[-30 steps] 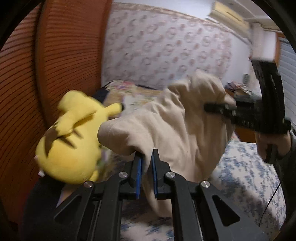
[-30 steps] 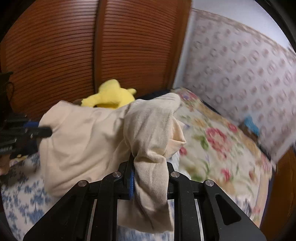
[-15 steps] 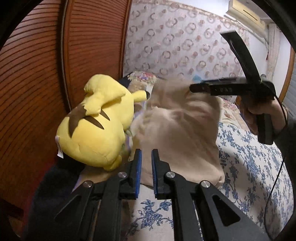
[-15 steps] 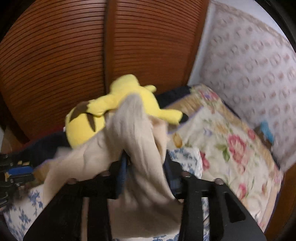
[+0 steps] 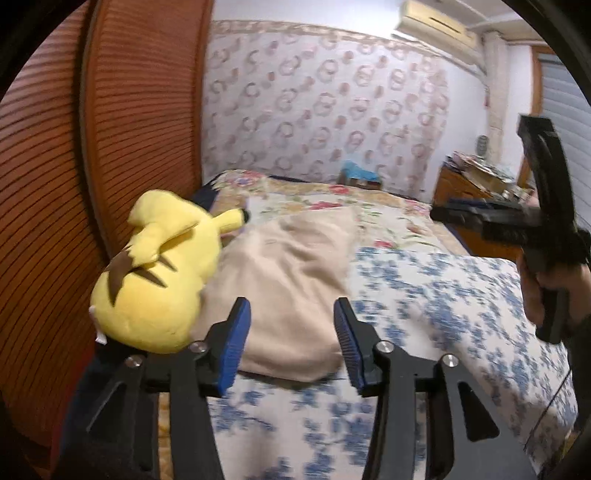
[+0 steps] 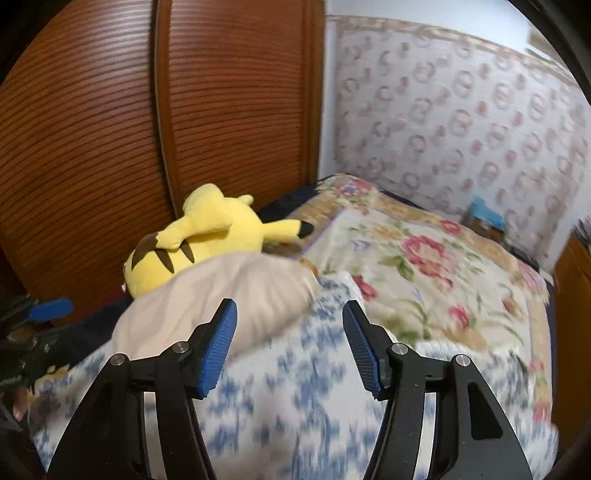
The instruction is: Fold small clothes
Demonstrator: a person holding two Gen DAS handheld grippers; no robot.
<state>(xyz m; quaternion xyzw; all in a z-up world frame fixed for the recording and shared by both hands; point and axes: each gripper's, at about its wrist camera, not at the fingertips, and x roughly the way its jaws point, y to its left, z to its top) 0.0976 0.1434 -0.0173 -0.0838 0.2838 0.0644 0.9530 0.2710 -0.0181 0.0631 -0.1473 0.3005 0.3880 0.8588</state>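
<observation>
The bed (image 5: 443, 295) is seen in both views, spread with two covers: a blue-flowered sheet (image 5: 424, 288) nearer the cameras and a red-flowered quilt (image 6: 424, 266) beyond it. One wardrobe (image 6: 147, 129) of ribbed brown wood is shown at the left, and a patterned wall (image 5: 332, 110) behind the bed.

One beige garment (image 5: 295, 288) is laid on the blue-flowered sheet, bunched rather than flat, its left edge pressed against one yellow plush (image 5: 159, 273) that lies by the wardrobe. In the right wrist view the garment (image 6: 229, 295) is blurred, so its folds cannot be read with certainty; it appears as a rounded heap just in front of the plush (image 6: 207, 236).

Two claws are counted. The left claw (image 5: 291, 347) is held wide apart, nothing gripped between its blue pads (image 5: 232, 347); the garment is framed in the gap, but contact cannot be made out. The right claw (image 6: 290, 343) is likewise spread wide and empty, raised over the sheet, with the garment's near edge lying behind its left pad (image 6: 218, 343).

Only in the left wrist view are the right claw (image 5: 443, 216) seen from the side, the hand (image 5: 546, 291) on its handle, an air conditioner (image 5: 436, 20) high on the wall and a wooden cabinet (image 5: 461, 192) beside the bed. Only in the right wrist view is a blue pad of the left claw (image 6: 51, 308) caught at the left edge. One small blue object (image 5: 356, 171) is seen against the wall in both.
</observation>
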